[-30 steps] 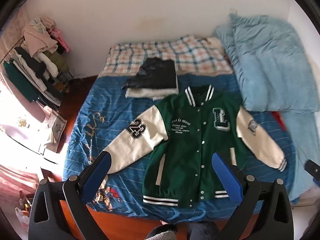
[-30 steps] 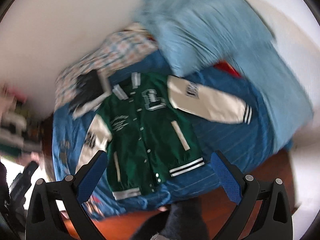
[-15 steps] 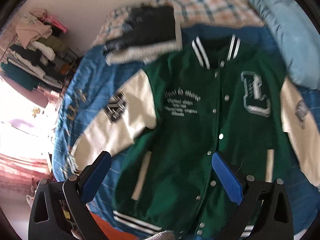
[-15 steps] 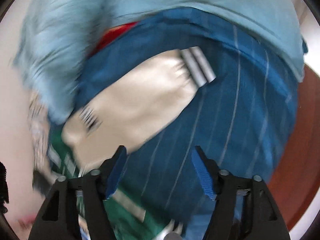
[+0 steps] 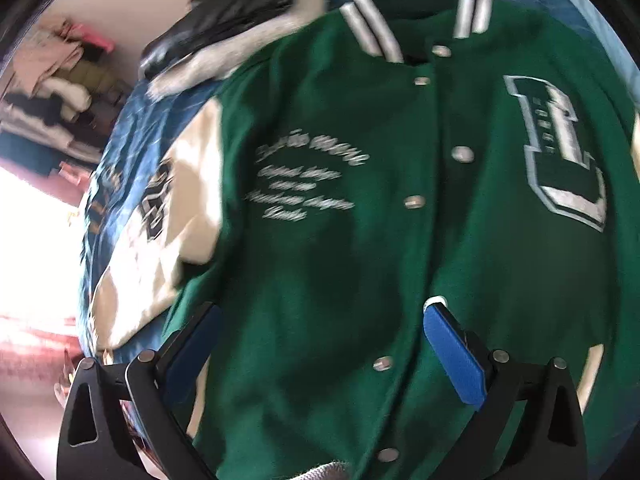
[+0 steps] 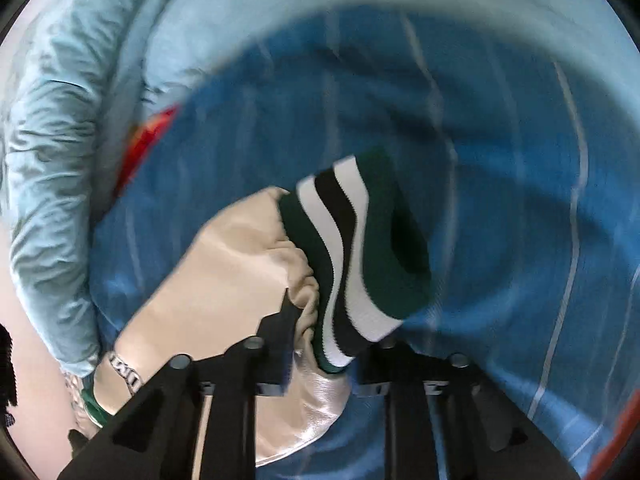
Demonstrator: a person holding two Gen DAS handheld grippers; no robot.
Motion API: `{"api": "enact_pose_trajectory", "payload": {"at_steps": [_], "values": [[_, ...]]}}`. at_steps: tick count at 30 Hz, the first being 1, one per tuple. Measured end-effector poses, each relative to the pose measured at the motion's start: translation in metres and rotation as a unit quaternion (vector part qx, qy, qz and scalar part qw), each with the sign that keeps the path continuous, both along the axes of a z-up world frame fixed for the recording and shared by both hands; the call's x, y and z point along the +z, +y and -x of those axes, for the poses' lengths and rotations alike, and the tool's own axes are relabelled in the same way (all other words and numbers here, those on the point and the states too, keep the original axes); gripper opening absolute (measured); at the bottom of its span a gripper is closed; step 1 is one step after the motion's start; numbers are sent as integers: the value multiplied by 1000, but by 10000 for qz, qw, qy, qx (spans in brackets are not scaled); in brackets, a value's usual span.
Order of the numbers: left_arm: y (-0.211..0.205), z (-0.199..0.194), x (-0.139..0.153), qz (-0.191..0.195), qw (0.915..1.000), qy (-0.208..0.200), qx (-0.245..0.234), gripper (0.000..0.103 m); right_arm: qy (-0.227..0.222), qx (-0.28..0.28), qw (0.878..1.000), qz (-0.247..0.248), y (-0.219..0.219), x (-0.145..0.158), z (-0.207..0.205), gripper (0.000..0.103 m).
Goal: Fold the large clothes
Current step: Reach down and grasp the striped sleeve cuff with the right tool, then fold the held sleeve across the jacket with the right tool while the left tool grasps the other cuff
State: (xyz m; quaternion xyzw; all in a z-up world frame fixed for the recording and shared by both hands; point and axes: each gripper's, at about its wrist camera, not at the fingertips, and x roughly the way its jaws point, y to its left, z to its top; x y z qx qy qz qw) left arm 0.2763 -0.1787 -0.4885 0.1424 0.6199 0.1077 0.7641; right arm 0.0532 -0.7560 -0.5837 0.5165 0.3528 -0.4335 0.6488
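A green varsity jacket point(image 5: 360, 240) with cream sleeves lies front-up on the blue striped bedsheet point(image 5: 120, 132). My left gripper point(image 5: 320, 344) is open, its blue pads just above the jacket's front below the lettering. In the right wrist view my right gripper point(image 6: 324, 336) is shut on the jacket's right sleeve point(image 6: 224, 280), at the cream cloth just behind the green-and-white striped cuff point(image 6: 360, 248). The cuff sticks out past the fingers over the sheet point(image 6: 500, 160).
A folded dark garment point(image 5: 240, 12) lies above the jacket's collar. A light blue duvet point(image 6: 60, 120) is bunched along the bed's right side, with something red point(image 6: 148, 136) under it. A clothes rack point(image 5: 52, 92) stands left of the bed.
My left gripper has dropped close over the jacket's front. My right gripper has moved onto the right sleeve and shut on it near the cuff.
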Motion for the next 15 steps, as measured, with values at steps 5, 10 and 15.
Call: {"api": "enact_pose_trajectory", "payload": {"at_steps": [5, 10, 15], "values": [[-42, -12, 8, 304, 9985, -195, -401, 103, -270, 182, 9959, 846, -49, 76, -57, 17], [-83, -29, -1, 544, 9959, -226, -685, 103, -563, 883, 9878, 1153, -47, 130, -130, 16], [-80, -44, 4, 771, 9947, -304, -615, 103, -1215, 2074, 9616, 1325, 32, 196, -205, 16]]}}
